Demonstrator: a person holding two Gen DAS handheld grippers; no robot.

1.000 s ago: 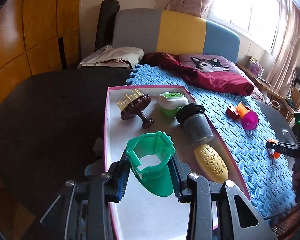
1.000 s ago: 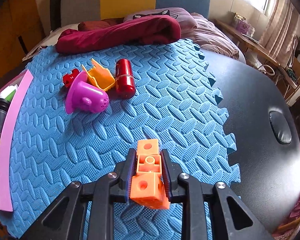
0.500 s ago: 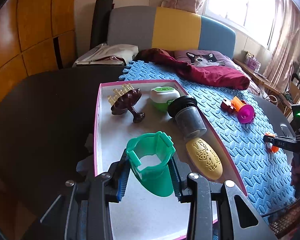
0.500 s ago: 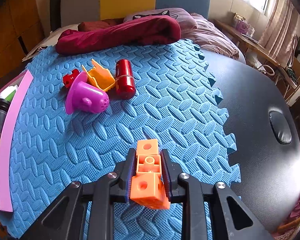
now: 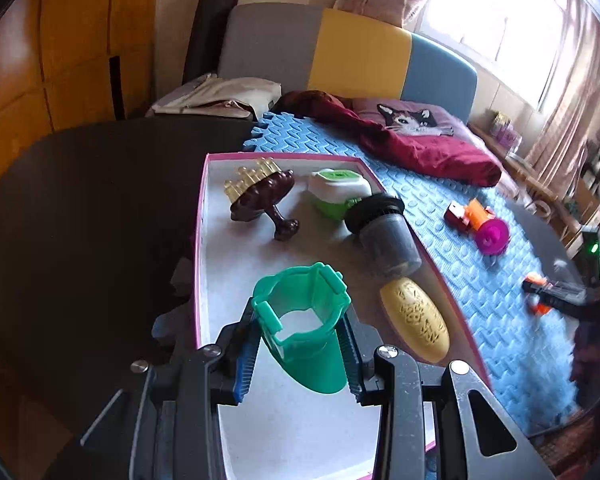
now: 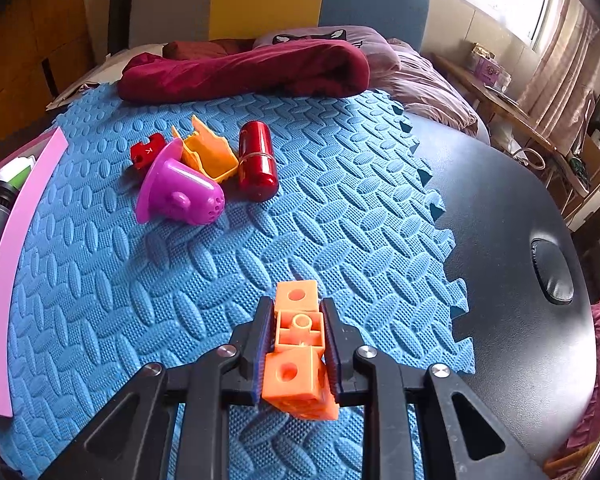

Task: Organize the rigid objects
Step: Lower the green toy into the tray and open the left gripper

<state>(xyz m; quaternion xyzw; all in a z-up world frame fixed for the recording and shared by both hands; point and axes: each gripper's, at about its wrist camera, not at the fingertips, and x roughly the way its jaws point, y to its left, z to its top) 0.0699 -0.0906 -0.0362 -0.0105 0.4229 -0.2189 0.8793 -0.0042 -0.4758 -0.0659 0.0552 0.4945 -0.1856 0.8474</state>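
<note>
My left gripper (image 5: 299, 340) is shut on a green plastic cup (image 5: 306, 328), held above the near end of a pink-rimmed white tray (image 5: 199, 240). The tray holds a brown bristle brush (image 5: 262, 198), a white and green container (image 5: 336, 190), a dark jar (image 5: 384, 232) and a yellow oval brush (image 5: 414, 316). My right gripper (image 6: 298, 344) is shut on an orange block piece (image 6: 298, 344) just above the blue foam mat (image 6: 180, 280). On the mat lie a purple cup (image 6: 178, 194), an orange scoop (image 6: 208, 152), a red cylinder (image 6: 257, 160) and a small red piece (image 6: 146, 152).
A dark red cloth (image 6: 244, 70) and a cat-print pillow (image 5: 410, 122) lie at the mat's far end. The black table (image 6: 512, 240) extends right of the mat and left of the tray (image 5: 80, 208). A padded headboard (image 5: 340, 60) stands behind.
The left gripper with the green cup has drawn back slightly towards the tray's near end. The right gripper and its orange block have stayed still.
</note>
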